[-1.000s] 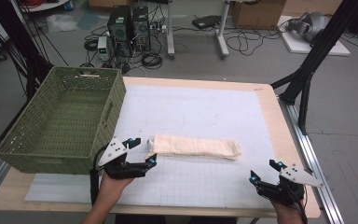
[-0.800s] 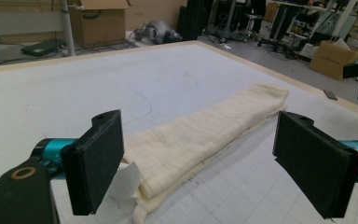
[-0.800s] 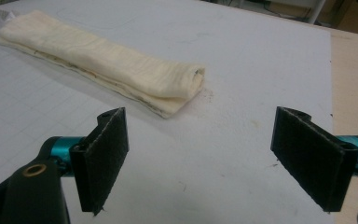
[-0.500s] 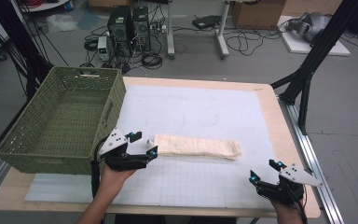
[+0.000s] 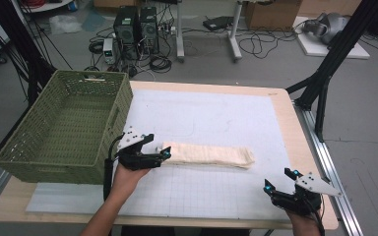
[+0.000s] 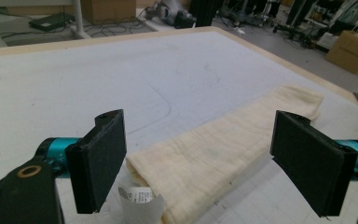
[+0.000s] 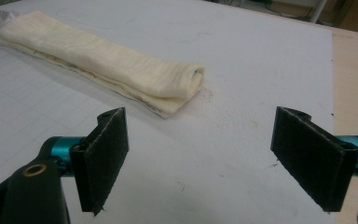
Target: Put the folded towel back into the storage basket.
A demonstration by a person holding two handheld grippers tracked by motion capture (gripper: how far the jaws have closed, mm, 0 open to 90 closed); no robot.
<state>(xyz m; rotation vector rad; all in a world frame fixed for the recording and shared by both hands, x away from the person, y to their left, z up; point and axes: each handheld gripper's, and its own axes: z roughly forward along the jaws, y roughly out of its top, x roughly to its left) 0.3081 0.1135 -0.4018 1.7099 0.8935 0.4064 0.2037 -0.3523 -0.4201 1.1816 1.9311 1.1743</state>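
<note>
Folded cream towel [image 5: 206, 155] lying flat near the middle of the desk's white gridded mat [image 5: 216, 118], long axis running left to right, a small white label [image 6: 137, 196] sticking out at its left end. Seen from the left gripper view as a thick folded strip [image 6: 214, 158] stretching away between the two black pads. Left tool [image 5: 163, 155] right at the towel's left end, jaws spread wide, one pad [image 6: 100, 163] on each side of the cloth end; contact with the cloth not possible to tell. Held by a hand [image 5: 125, 174] coming in from the bottom edge. Right tool [image 5: 280, 186] well apart from the towel, near the front right corner of the mat, jaws likewise spread and holding nothing, pads [image 7: 105, 156] hovering over bare mat, with the towel's right end [image 7: 182, 84] lying ahead and to the left in the right gripper view. Green woven basket [image 5: 64, 125] standing at the left edge of the desk [image 5: 280, 105], just beside the left tool
</note>
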